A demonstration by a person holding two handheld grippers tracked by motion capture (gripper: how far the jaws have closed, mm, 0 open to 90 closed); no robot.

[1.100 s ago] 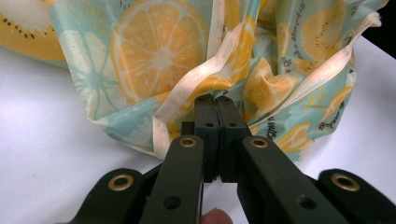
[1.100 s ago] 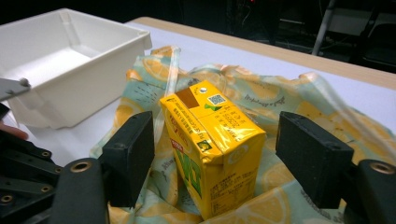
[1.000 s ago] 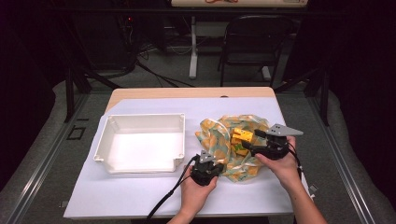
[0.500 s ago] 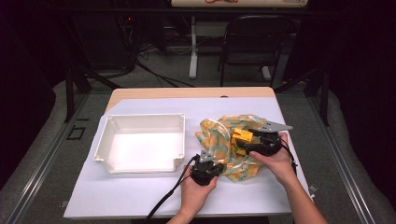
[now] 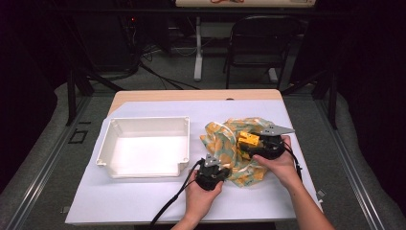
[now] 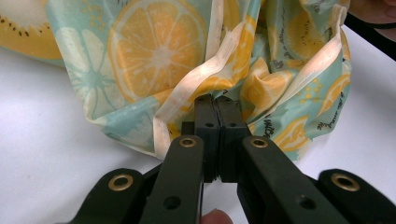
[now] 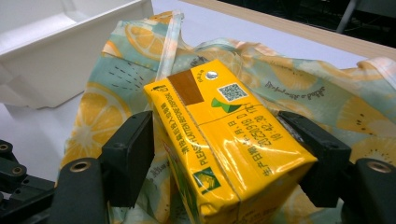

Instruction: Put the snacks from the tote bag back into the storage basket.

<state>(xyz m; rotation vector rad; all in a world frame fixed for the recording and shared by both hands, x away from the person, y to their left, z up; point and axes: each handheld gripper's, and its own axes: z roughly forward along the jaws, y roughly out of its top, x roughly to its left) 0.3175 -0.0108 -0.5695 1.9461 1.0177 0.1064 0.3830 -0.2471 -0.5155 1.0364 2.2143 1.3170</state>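
L hand-held gripper [image 6: 217, 105]: jaws pressed together, pinching hem of the fruit-print bag [image 6: 154, 51] at its near edge on the bench [image 5: 143, 201]. R hand-held gripper [image 7: 219, 154]: jaws have just been closing, yellow carton [image 7: 224, 135] between them, left pad touching, right-pad contact unclear. Carton sits over bag, right of white tray [image 5: 143, 127].

- The table [image 5: 143, 201] is brightly lit from above; the room behind and at both sides is nearly black.
- The white tray [image 5: 143, 153] glows, almost washed out inside.
- Glare streaks run along the yellow carton [image 7: 224, 140].
- Near jaws look soft and blurred.
- The high view is coarse, low in detail.
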